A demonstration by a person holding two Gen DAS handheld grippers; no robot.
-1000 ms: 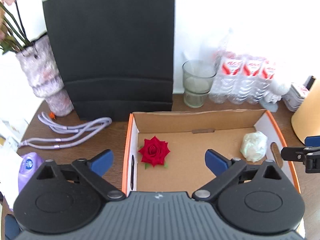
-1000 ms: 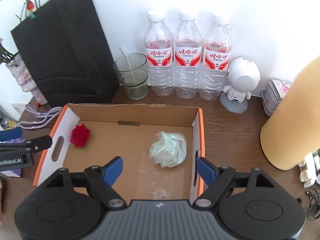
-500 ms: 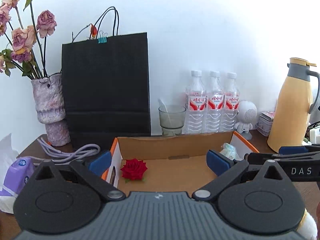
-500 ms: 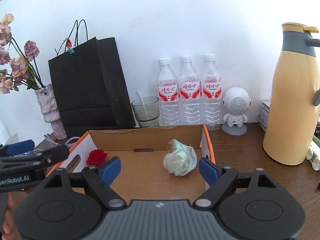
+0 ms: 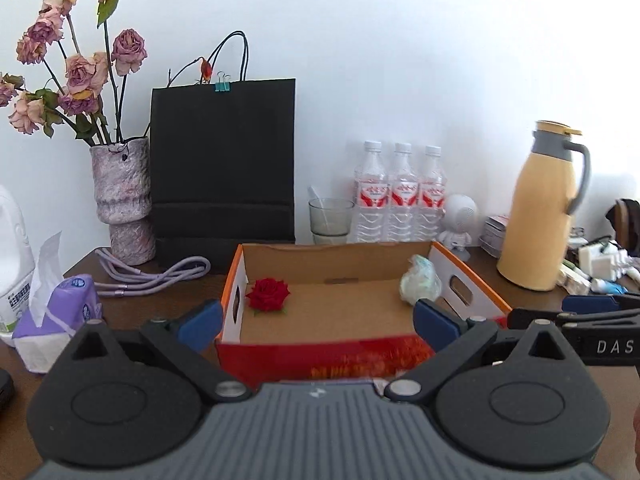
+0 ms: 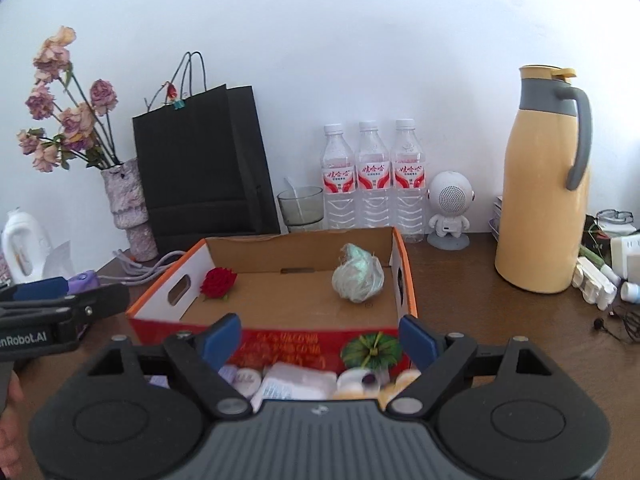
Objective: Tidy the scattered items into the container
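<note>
Both grippers are empty right now: the left gripper [image 5: 316, 320] has its blue pads spread wide with nothing between them, and the right gripper [image 6: 320, 338] is just as wide, jaws easing apart a touch more, also holding nothing. They sit side by side facing the cardboard box [image 6: 404, 280], which is dead ahead at 12 o'clock from both cameras. Inside it there's already a red rose [image 6: 218, 283] over at the box's 9 o'clock end and a crumpled pale-green plastic wad [image 6: 357, 279] toward 3 o'clock, so I'd guess the tidying is partly done. What looks left is a bunch of small stuff at 6 o'clock, right under the right gripper's fingers and just in front of the box's red wall: little bottles or packets [image 6: 296, 384], too blurry to name. Possible trouble from here, as I see it: those bits are packed tight against each other, so wide jaws coming down could grab two at once or knock a neighbour away. Also the two grippers are close together, so they could bump if both go for the same pile. And the purple tissue pack [image 5: 60, 308] at 9 o'clock of the left view is soft, so a squeeze might just crush it.
</note>
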